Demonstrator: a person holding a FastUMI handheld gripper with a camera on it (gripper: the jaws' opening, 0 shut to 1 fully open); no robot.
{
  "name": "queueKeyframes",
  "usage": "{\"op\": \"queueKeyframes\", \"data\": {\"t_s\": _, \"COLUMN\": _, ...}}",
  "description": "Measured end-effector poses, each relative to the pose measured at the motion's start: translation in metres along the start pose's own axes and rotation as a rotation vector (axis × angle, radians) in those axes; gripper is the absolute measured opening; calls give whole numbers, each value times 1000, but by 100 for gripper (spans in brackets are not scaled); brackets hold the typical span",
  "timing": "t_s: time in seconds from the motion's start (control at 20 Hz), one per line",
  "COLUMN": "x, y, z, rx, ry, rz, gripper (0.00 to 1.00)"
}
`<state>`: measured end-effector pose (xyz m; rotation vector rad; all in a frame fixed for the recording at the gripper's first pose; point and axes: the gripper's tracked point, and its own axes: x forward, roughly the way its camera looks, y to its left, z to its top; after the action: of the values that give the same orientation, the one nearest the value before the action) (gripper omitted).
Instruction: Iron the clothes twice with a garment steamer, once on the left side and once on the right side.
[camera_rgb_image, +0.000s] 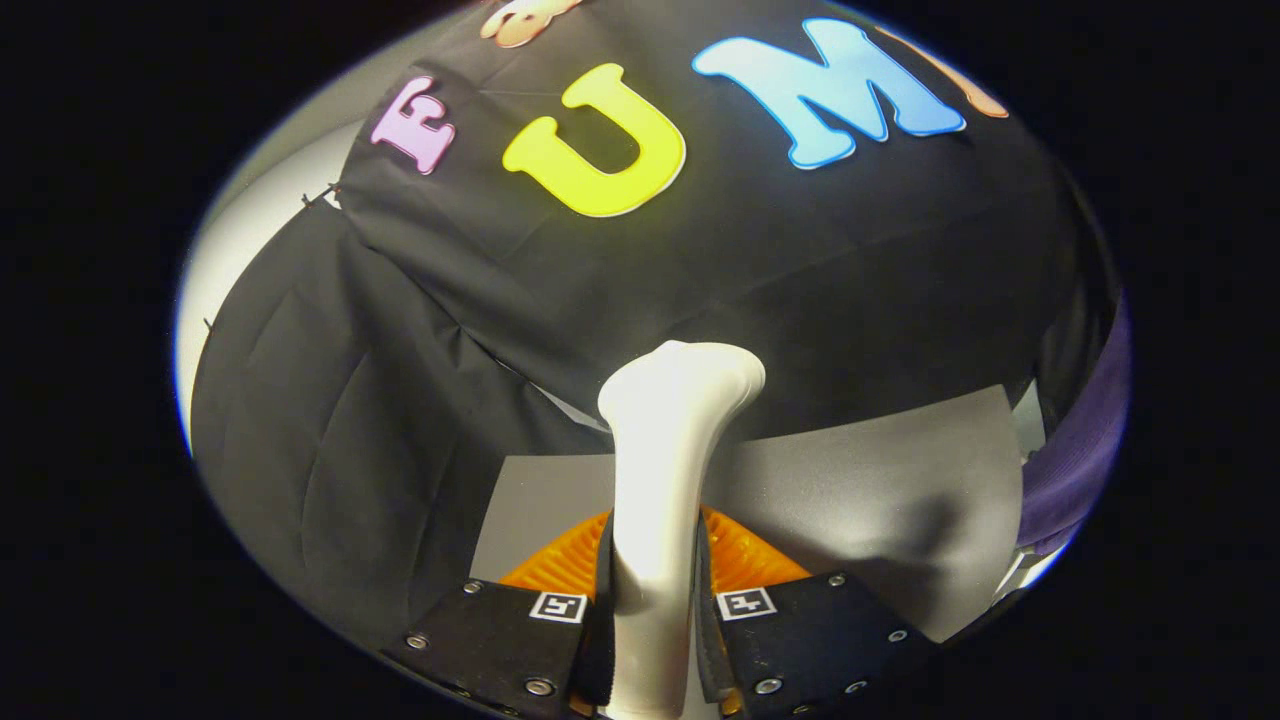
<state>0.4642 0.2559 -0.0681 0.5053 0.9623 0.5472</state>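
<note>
The garment steamer (665, 470) is clamped upright between the fingers of the gripper (655, 630), which are closed against its white handle from both sides. An orange ribbed object (745, 555) (largely hidden) is seen behind it. A purple garment (1085, 440) is cut off beyond the grey surface (880, 490).

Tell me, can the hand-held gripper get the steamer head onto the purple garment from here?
Probably yes. The hand-held gripper is shut on the white steamer, and nothing stands between it and the purple garment off to the right; it just needs swinging that way.
</note>
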Motion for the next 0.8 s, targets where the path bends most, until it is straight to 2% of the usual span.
{"op": "queueKeyframes", "data": {"t_s": 0.45, "x": -108, "y": 10, "z": -22, "rx": -139, "ry": -195, "rz": -28, "gripper": 33}}
{"op": "queueKeyframes", "data": {"t_s": 0.8, "x": -188, "y": 18, "z": -67, "rx": -192, "ry": -268, "rz": -26, "gripper": 32}}
